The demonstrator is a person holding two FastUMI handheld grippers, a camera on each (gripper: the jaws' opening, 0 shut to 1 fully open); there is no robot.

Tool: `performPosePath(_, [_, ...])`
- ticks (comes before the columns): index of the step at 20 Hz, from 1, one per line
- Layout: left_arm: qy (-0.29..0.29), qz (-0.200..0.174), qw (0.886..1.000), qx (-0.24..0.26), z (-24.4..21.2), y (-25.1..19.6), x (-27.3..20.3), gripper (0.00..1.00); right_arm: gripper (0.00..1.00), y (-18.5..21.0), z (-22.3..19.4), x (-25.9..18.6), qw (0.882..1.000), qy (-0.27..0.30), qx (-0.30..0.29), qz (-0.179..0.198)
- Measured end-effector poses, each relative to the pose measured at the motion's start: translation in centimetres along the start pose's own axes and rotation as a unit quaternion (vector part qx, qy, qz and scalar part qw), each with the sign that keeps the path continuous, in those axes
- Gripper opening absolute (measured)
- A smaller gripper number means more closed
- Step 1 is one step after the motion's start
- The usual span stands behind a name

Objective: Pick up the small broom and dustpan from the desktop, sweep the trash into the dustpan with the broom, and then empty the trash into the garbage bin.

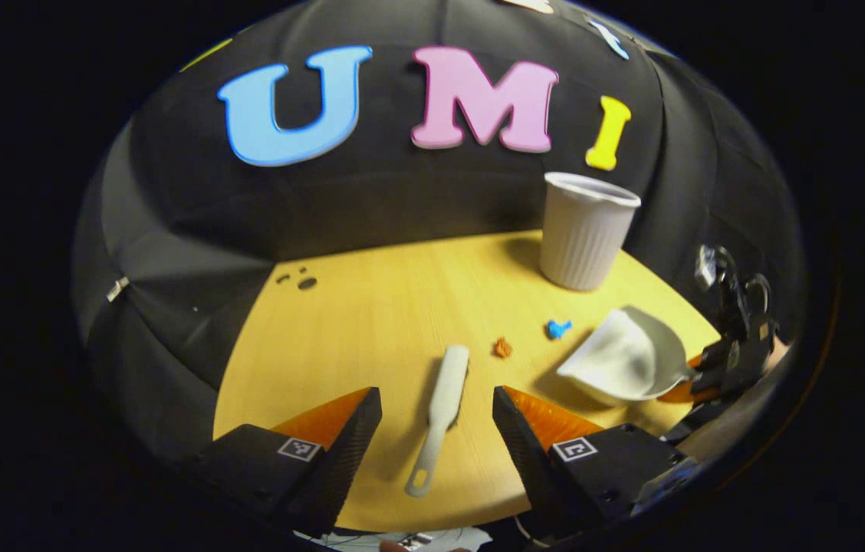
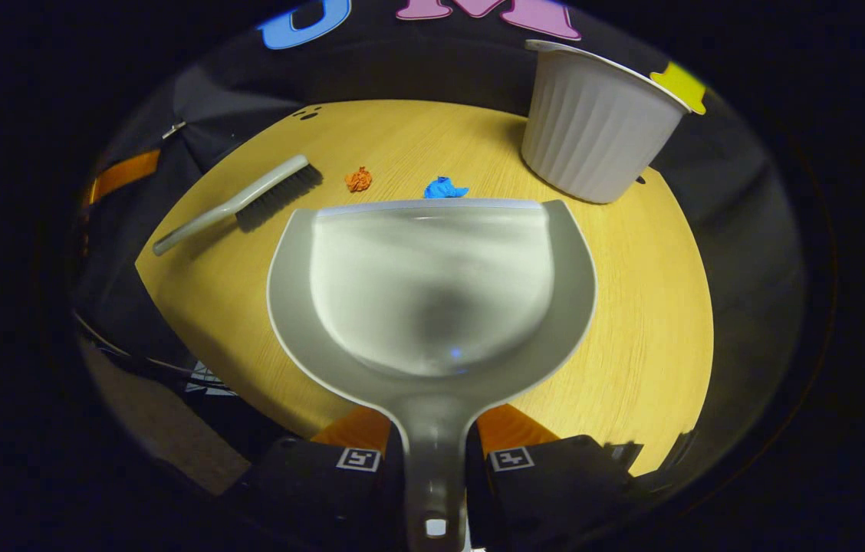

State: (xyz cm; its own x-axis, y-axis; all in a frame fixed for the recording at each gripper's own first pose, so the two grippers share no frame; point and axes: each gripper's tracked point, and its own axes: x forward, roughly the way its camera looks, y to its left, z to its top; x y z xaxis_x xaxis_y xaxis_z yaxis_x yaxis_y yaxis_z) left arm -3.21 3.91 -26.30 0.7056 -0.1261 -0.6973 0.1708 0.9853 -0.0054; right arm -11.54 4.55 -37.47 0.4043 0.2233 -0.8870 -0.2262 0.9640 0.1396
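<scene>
I work at a tabletop [image 1: 371, 322] of light yellow wood grain. Behind it and at my sides hangs the black cloth wall [image 1: 195, 253] of the booth, with soft folds. The light is dim.

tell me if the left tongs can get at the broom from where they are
Probably yes. The left tongs are open, the broom lies flat on the table between them, and nothing sits on it. The dustpan is off to the side, held by the right tongs.

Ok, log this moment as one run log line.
right gripper shut on dustpan handle | left gripper open, straddling broom | trash scraps unswept | bin upright
</scene>
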Motion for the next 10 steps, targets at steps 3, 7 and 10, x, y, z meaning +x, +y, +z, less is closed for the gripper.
performPosePath(3, [0.089, -0.037, 0.995, 0.015, -3.8, -0.8, 2.3, 0.92, 0.36, -1.2, -0.7, -1.7, 1.0, -0.003, 0.003, -0.018])
performPosePath(7, [0.164, -0.033, 0.986, 0.026, -7.3, 0.2, 5.7, 0.9, 0.39, -1.9, -1.5, -3.3, 1.0, -0.002, 0.014, -0.028])
performPosePath(10, [0.194, -0.039, 0.98, 0.038, -8.6, 0.2, 8.2, 0.88, 0.37, -2.3, -2.4, -3.9, 0.999, 0.002, 0.023, -0.037])
